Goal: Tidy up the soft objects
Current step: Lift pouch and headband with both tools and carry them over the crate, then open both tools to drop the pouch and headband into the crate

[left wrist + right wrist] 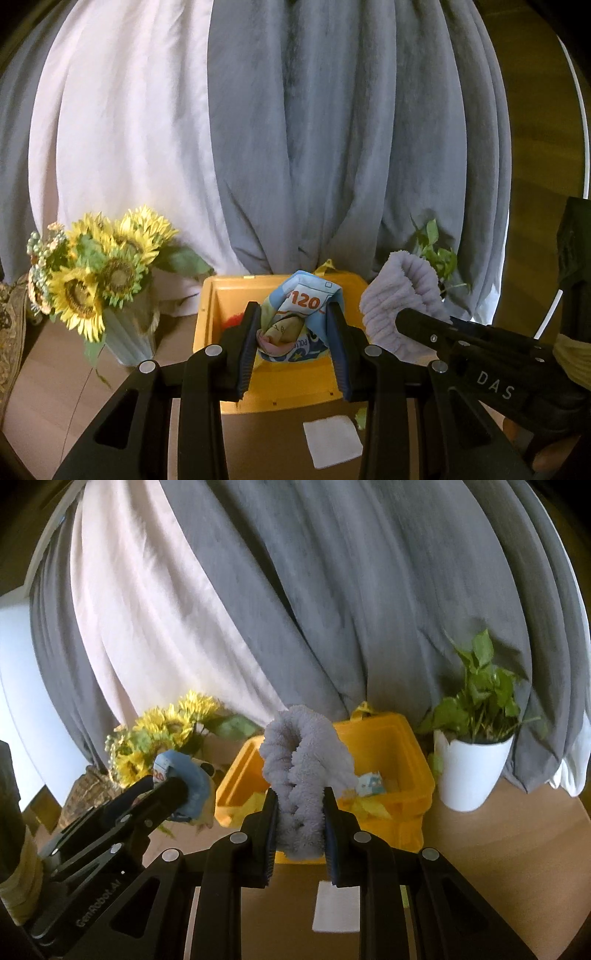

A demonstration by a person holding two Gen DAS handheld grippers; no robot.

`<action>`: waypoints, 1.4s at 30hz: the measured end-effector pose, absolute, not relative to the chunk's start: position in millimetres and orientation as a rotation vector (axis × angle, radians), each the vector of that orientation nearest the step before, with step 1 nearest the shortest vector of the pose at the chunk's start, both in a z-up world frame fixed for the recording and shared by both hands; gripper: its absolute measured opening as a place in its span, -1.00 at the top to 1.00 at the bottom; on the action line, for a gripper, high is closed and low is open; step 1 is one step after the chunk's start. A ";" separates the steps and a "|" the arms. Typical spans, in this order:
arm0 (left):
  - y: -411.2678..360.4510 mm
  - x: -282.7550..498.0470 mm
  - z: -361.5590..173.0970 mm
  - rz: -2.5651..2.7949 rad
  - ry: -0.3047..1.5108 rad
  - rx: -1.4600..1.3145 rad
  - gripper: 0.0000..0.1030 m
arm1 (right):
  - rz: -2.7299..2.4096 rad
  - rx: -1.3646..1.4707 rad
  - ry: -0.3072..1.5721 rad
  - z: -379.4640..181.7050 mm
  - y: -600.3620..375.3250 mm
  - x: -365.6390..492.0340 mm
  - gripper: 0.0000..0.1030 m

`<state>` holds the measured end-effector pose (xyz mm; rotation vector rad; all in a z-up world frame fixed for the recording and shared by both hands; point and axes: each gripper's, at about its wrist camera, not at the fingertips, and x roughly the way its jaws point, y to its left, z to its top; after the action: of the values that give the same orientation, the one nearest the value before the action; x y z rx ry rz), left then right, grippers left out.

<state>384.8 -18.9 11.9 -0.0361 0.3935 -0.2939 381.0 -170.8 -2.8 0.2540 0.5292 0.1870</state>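
A brown wooden table (517,834) carries a yellow bin (402,805), a white pot (469,771) with a green plant, a pale vase (127,336) of sunflowers — and 1 white square sheet (332,441) lying flat near the front.

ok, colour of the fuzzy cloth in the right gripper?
Pale lavender-grey fuzzy cloth; clearest in the right wrist view.

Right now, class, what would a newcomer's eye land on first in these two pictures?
Each gripper holds up a soft thing: the left gripper a printed cloth, the right gripper a fluffy lilac towel. Behind them a yellow bin stands on the table, with sunflowers to its left and a potted plant to its right.
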 end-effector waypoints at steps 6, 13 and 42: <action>-22.0 404.0 21.7 -0.302 0.359 -0.033 0.31 | 0.180 0.239 0.503 6.2 -171.3 397.9 0.56; -28.9 430.5 27.0 -0.317 0.333 -0.024 0.31 | 0.165 0.213 0.476 12.6 -174.1 416.9 0.56; -62.1 559.6 -40.9 -0.328 0.532 0.028 0.29 | 0.160 0.224 0.646 -58.8 -196.4 535.6 0.54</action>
<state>559.6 -62.1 -40.9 0.0277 0.5319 -0.3277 535.6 -196.4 -58.8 0.2243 0.6455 0.1600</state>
